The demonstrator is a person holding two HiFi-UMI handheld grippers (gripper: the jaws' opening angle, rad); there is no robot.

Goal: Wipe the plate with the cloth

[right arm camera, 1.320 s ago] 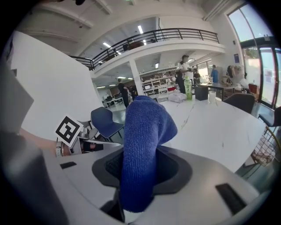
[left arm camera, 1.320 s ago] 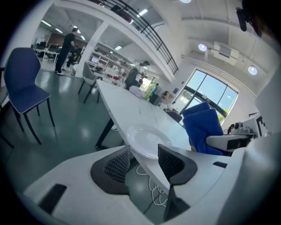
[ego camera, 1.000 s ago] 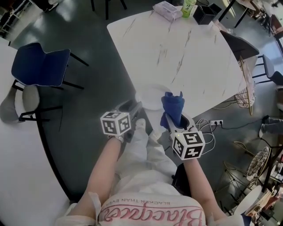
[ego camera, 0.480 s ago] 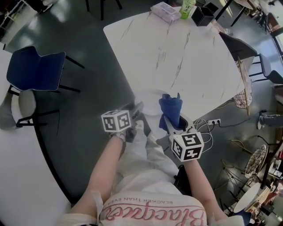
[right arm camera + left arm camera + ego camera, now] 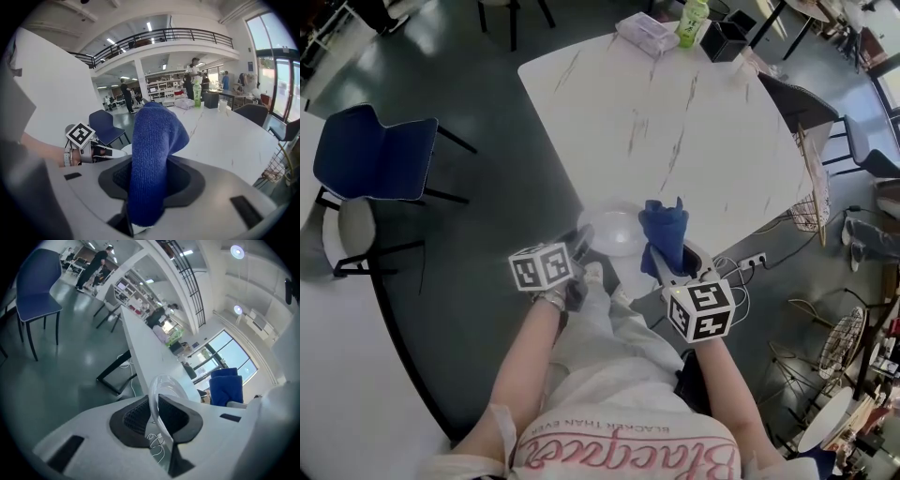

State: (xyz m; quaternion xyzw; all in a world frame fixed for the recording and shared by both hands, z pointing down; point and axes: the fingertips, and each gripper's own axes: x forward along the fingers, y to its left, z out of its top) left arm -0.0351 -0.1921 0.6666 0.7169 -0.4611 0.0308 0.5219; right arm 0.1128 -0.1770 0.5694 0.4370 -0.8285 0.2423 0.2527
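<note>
plate (image 5: pixel 617 230): clear, round, at the table's (image 5: pixel 675 112) near edge; left rim pinched by the left gripper (image 5: pixel 584 240), whose jaws have just been closing.
cloth (image 5: pixel 664 227): blue, bunched, upright in the right gripper (image 5: pixel 664 261), just right of the plate.

In the head view the cloth (image 5: pixel 664 228) covers the right side of the clear plate (image 5: pixel 615 231). The left hand-held gripper (image 5: pixel 154 403), its jaws just closing on the plate's rim, hides the low part of that rim between its pads. The cloth fills the right hand-held gripper (image 5: pixel 149 176) and hides the gap between its pads. The green bottle (image 5: pixel 694 23) is cut off by the top edge
</note>
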